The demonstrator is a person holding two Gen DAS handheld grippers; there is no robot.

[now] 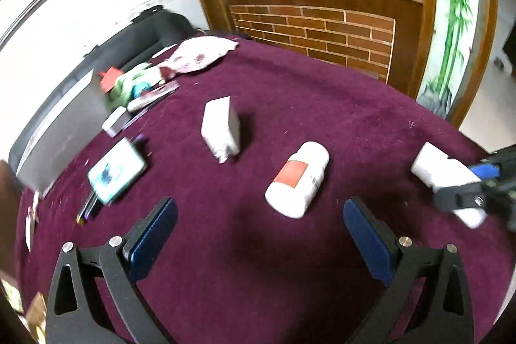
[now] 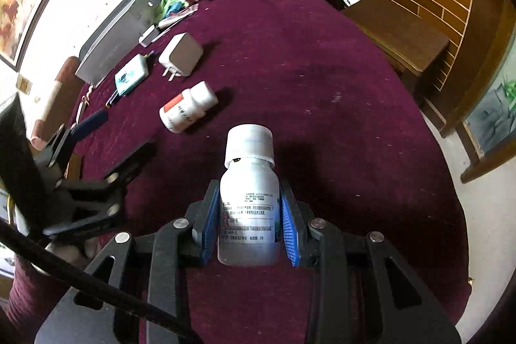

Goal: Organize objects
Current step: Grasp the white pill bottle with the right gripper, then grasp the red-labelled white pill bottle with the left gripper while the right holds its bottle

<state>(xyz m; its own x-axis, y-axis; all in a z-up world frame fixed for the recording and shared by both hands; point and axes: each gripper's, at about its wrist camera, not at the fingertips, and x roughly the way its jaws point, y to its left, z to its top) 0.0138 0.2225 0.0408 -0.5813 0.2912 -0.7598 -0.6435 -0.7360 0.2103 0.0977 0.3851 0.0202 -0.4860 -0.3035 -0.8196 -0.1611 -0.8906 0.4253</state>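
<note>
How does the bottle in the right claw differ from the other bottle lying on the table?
The held bottle is clamped between the right claw's blue pads, clear of the cloth; the lying bottle rests on its side on the maroon tablecloth, untouched. The held bottle's label is white with fine print; the lying bottle's carries a red-orange patch. Both are white plastic medicine bottles with white caps.

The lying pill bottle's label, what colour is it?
Red-orange on the white pill bottle; the left wrist view shows it best.

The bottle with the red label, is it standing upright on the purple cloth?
No. The bottle with the red label lies on its side on the purple cloth, its cap pointing away.
</note>
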